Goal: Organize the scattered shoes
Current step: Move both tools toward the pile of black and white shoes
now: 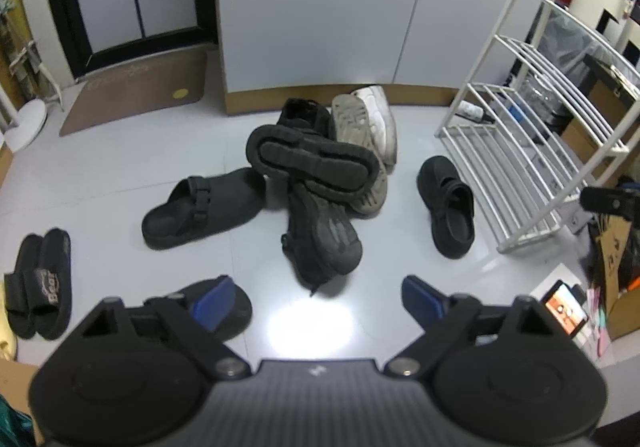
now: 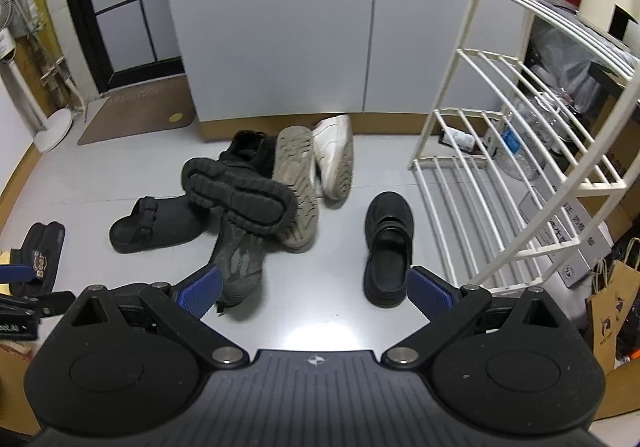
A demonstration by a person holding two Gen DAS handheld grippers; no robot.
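Shoes lie scattered on the grey floor. A heap in the middle holds a black shoe lying sole up, a dark sneaker and two white sneakers. A black clog lies to its left, and another black clog to its right. Black slides lie far left. My left gripper and right gripper are both open and empty, above the floor in front of the heap. Another black shoe lies behind my left gripper's left finger.
A white wire shoe rack stands at the right, its shelves bare. A white cabinet is behind the heap. A brown doormat lies back left. Boxes and paper bags crowd the right edge.
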